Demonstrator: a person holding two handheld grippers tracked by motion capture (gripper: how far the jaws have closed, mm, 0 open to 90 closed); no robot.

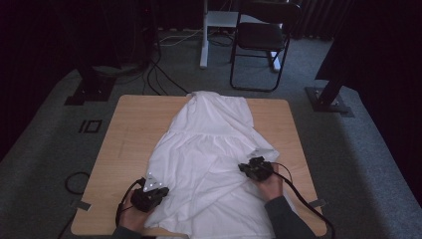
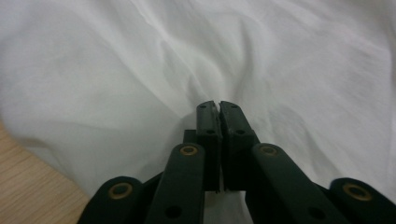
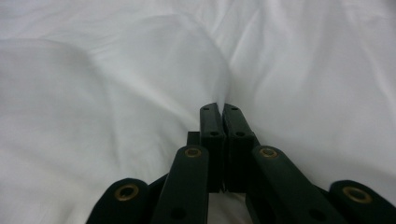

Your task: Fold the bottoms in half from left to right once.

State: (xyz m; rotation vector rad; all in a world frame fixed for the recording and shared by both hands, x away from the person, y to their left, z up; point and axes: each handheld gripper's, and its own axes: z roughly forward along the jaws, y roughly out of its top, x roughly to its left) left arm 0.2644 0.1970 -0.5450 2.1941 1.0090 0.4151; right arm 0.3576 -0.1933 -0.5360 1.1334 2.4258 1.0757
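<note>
We find no word, label, brand or number that can be read. One mark stands on the grey floor point(image 1: 45, 149) left of the table point(image 1: 129, 129): a small black sign point(image 1: 90, 126) of a bar and a square outline, which reads like "10".

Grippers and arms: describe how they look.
Both the left gripper and the right gripper are black, each with two flat jaws on linkage arms with brass-coloured pivot rings. The left carries a grey three-cornered plate with white dots. A black cable trails from each. The person wears dark sleeves.
</note>
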